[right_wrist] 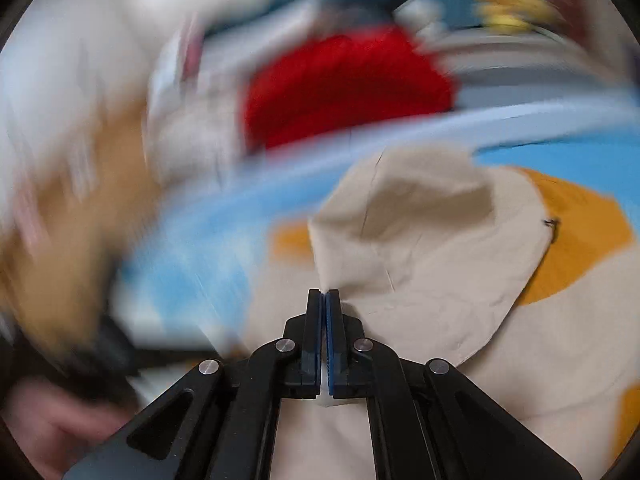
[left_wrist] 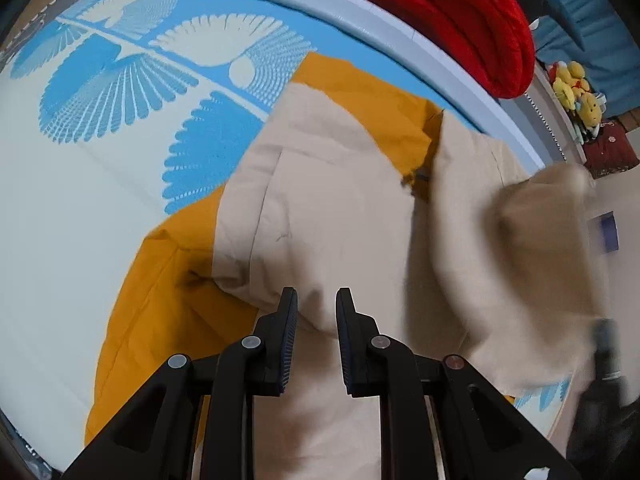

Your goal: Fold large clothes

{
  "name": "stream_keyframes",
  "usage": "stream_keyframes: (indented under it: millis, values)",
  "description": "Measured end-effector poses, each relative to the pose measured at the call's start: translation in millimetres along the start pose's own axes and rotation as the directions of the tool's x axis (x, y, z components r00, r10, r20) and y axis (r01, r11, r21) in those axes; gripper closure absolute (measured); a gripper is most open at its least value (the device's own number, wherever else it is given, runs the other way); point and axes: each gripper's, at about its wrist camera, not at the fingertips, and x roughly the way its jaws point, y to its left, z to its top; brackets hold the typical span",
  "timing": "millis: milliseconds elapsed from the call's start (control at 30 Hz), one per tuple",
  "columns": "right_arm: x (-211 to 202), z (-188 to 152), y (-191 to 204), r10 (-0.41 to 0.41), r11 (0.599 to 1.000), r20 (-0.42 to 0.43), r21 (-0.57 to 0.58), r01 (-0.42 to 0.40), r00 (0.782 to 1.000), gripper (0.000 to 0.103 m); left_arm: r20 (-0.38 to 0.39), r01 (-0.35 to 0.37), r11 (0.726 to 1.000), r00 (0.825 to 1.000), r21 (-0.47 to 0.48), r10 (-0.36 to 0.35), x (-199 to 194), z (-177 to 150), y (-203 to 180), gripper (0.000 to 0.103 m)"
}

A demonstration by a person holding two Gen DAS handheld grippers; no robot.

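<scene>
No readable writing, label or brand anywhere I look. On the far left of my left wrist view there's the mat [left_wrist: 100, 184], white and sky blue with a fan-feather print and a pale raised border along its far edge.

Moving right, the garment [left_wrist: 340, 208] lies spread on that mat, beige outside with mustard-orange lining showing at its left side and top. My left gripper [left_wrist: 317, 300] is released, jaws standing apart, beige cloth lying in the gap between them. I can't tell whether the fingertips touch the fabric.

Further right, a raised, blurred flap of the same beige cloth, and at the lower right edge a dark blurred shape that looks like my other tool. Beyond the mat's border sits a red padded bundle [left_wrist: 452, 12], with yellow plush toys [left_wrist: 576, 88] to its right.

Over to the right wrist view, heavily smeared on its left half. My right gripper [right_wrist: 324, 294] is clenched, blue pads pressed together on a pinch of the garment, which rises into a peak just above the fingertips. Orange lining shows at the right.
</scene>
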Motion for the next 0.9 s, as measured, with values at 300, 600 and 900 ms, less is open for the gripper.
stream_keyframes:
  millis: [300, 600, 900]
  values:
    - [13.4, -91.7, -143.3, -0.205, 0.734, -0.501, 0.489, 0.47, 0.841, 0.099, -0.049, 0.106, 0.99, 0.994, 0.092, -0.102, 16.5, -13.8, -28.2, 0.085]
    - [-14.0, -10.4, -99.4, -0.372, 0.883, -0.2, 0.227, 0.412, 0.907, 0.036, -0.146, 0.253, 0.964, 0.96, 0.086, -0.239, 42.4, -32.5, -53.3, 0.077]
    - [16.1, 19.1, -132.2, -0.234, 0.907, -0.247, 0.293, 0.302, 0.94, 0.073, -0.23, 0.316, 0.947, 0.927, 0.049, -0.297, 73.3, -49.8, -74.2, 0.06]
